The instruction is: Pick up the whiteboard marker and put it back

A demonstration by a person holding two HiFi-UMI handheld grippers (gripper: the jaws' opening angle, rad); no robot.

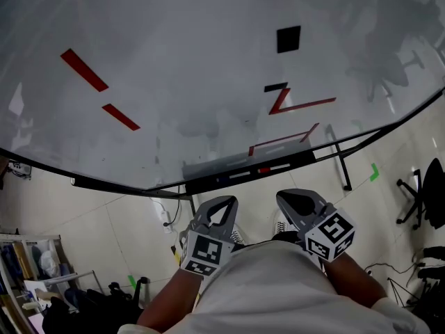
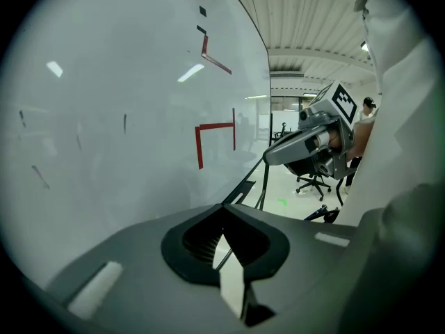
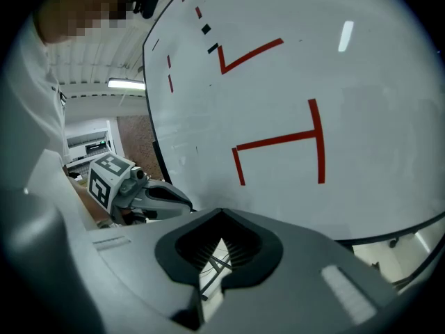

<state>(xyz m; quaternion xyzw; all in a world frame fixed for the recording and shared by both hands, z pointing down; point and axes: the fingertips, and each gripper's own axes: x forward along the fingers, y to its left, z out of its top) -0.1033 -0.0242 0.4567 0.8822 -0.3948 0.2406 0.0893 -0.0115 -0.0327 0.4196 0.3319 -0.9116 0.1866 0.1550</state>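
Observation:
The whiteboard (image 1: pixel 208 68) fills the upper head view, with red strokes drawn on it. Along its bottom edge runs a dark tray (image 1: pixel 208 181) where a few markers lie end to end, one of them a red-marked marker (image 1: pixel 264 170). My left gripper (image 1: pixel 220 204) and right gripper (image 1: pixel 297 199) are held low and close to my body, below the tray and apart from it. Both are shut with nothing between the jaws. In the left gripper view its jaws (image 2: pixel 224 213) meet at the tip, as do the right ones (image 3: pixel 221 216) in the right gripper view.
A black square (image 1: pixel 288 39) is stuck on the board above a red Z-like mark. The board's stand leg (image 1: pixel 342 164) reaches the tiled floor by a green tape mark (image 1: pixel 375 172). An office chair (image 1: pixel 421 200) stands at the right, and shelves with clutter (image 1: pixel 38 270) at the lower left.

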